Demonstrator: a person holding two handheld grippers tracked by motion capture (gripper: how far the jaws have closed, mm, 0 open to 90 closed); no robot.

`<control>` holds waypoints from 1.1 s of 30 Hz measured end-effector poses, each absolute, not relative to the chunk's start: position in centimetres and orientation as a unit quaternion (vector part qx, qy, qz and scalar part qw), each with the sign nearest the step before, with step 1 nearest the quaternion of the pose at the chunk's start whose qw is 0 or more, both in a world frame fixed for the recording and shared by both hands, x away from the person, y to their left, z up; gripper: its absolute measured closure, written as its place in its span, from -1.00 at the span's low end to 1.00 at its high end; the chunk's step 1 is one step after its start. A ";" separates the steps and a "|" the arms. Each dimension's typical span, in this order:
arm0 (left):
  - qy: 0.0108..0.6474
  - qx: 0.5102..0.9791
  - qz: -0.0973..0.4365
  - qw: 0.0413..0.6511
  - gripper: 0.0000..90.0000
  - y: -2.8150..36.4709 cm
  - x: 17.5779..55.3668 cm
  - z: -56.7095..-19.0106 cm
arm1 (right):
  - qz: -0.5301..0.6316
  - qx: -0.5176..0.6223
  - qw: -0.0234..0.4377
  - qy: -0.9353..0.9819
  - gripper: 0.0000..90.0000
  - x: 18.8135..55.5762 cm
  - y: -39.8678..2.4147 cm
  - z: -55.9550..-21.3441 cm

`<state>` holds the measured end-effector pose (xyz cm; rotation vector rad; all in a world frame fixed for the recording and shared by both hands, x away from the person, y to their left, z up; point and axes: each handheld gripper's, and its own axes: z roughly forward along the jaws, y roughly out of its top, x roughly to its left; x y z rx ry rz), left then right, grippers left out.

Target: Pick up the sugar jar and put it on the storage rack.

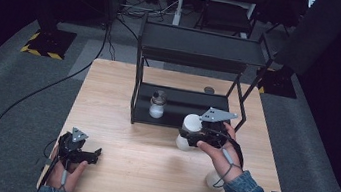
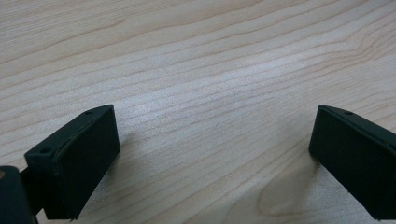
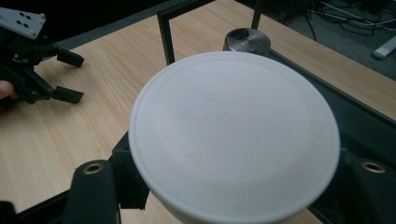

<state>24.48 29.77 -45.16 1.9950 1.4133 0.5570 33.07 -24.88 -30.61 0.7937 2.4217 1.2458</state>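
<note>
A: Looking at the white container [image 3: 233, 140] from the right gripper view, I get mostly its round, flat, matt face, with faint embossed lettering I cannot read. Its lower rim is cut off by the frame edge, so the body behind it is hidden from me there.

B: Where is it on the high view?

A: Held off the wooden table [image 1: 122, 99], just in front of the black shelf rack [image 1: 195, 49], lying on its side in the right gripper [image 1: 192, 135]. The jaws are clamped on it, narrow, 1 on each side. The hand and the grey plate cover part of it, so I cannot tell its full shape.

B: Anything else near it?

A: 1 jar with a silver lid [image 1: 158, 104] stands on the rack's lower shelf, well left of the container; in the right gripper view I see its lid behind the white face. A white object [image 1: 213, 180] on the table is half hidden under the right forearm; I cannot make out what it is.

B: And my left side?

A: The left gripper [image 1: 94, 154] sits at the near left corner of the table, jaws spread wide with bare wood between them.
</note>
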 end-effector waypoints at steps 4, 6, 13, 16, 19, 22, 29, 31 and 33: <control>0.536 0.756 0.211 0.312 -0.96 29.8 24.5 -45.2 | 0.435 0.278 0.150 0.843 -0.26 33.5 -25.1 -29.9; 0.536 0.756 0.211 0.312 -0.96 29.8 24.5 -45.2 | 0.433 0.277 0.155 0.843 -0.26 33.5 -25.1 -29.6; 0.536 0.755 0.211 0.312 -0.96 29.8 24.5 -45.2 | 0.431 0.281 0.157 0.843 -0.26 34.3 -25.3 -28.8; 0.536 0.756 0.211 0.312 -0.96 29.8 24.5 -45.2 | 0.430 0.283 0.157 0.843 -0.26 34.6 -25.3 -28.5; 0.536 0.755 0.211 0.312 -0.96 29.8 24.5 -45.2 | 0.430 0.284 0.156 0.842 -0.26 35.2 -25.3 -28.3; 0.536 0.755 0.211 0.312 -0.96 29.8 24.5 -45.2 | 0.431 0.288 0.158 0.840 -0.26 35.7 -25.2 -28.1; 0.536 0.755 0.211 0.312 -0.96 29.8 24.5 -45.2 | 0.431 0.296 0.154 0.839 -0.26 37.2 -25.1 -28.1; 0.536 0.755 0.211 0.312 -0.96 29.8 24.5 -45.2 | 0.431 0.298 0.156 0.837 -0.26 37.6 -25.1 -28.0; 0.536 0.755 0.211 0.312 -0.96 29.8 24.5 -45.2 | 0.432 0.301 0.156 0.836 -0.26 37.9 -25.2 -28.0</control>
